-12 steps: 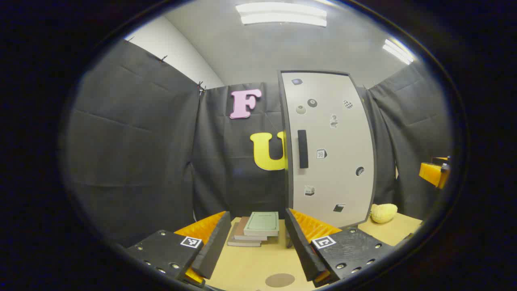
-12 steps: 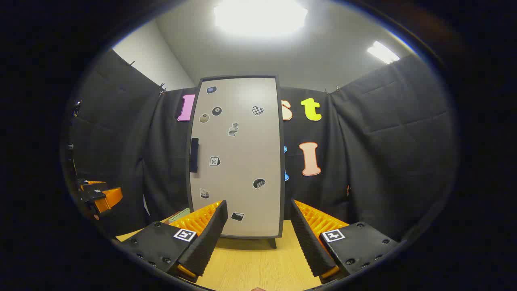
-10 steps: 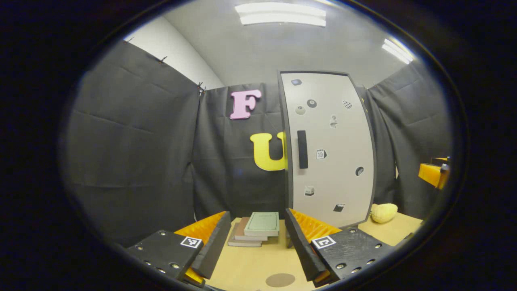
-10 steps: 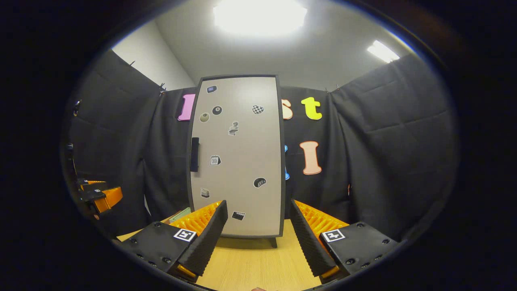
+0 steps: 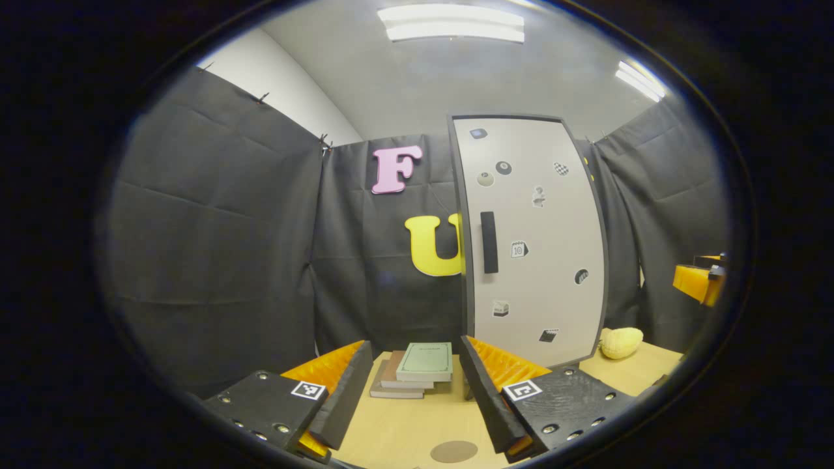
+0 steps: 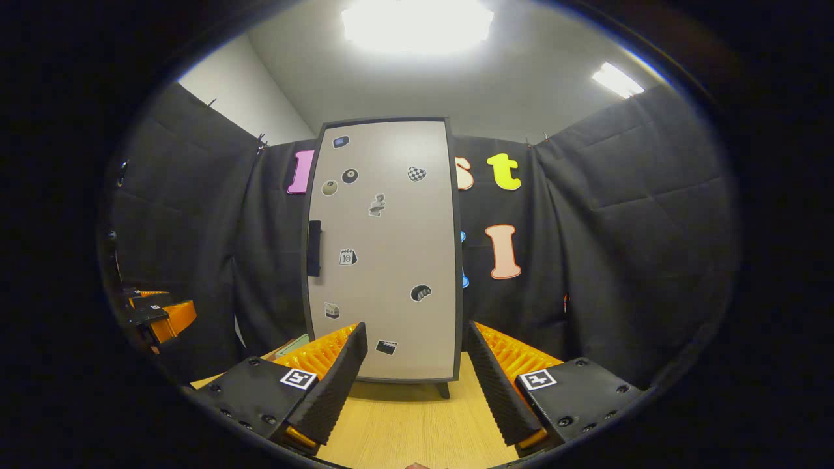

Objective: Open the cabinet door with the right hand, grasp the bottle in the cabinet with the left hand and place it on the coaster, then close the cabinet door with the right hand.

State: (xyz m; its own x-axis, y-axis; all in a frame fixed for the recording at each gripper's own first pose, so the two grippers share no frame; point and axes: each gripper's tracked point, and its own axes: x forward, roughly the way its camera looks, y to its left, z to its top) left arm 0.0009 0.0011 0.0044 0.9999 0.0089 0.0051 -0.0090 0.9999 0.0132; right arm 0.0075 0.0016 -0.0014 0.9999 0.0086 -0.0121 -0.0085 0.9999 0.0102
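Observation:
The tall cabinet (image 6: 384,247) stands on the wooden table with its pale door closed; stickers dot the door and a dark vertical handle (image 6: 314,248) sits near its left edge. In the left gripper view the cabinet (image 5: 531,241) is right of centre, its handle (image 5: 488,241) at the door's left side. A round brown coaster (image 5: 453,451) lies on the table below my left gripper (image 5: 414,387), which is open and holds nothing. My right gripper (image 6: 417,381) is open, facing the door's lower part from a distance. The closed door hides whatever is inside the cabinet.
A stack of books (image 5: 417,369) lies on the table left of the cabinet. A yellow lumpy object (image 5: 619,342) rests to the cabinet's right. The other gripper (image 5: 700,281) shows at the far right edge, and likewise the left one (image 6: 156,316) at the far left.
The right gripper view has crept slightly toward the cabinet, the door looking a little larger. The left gripper has barely shifted.

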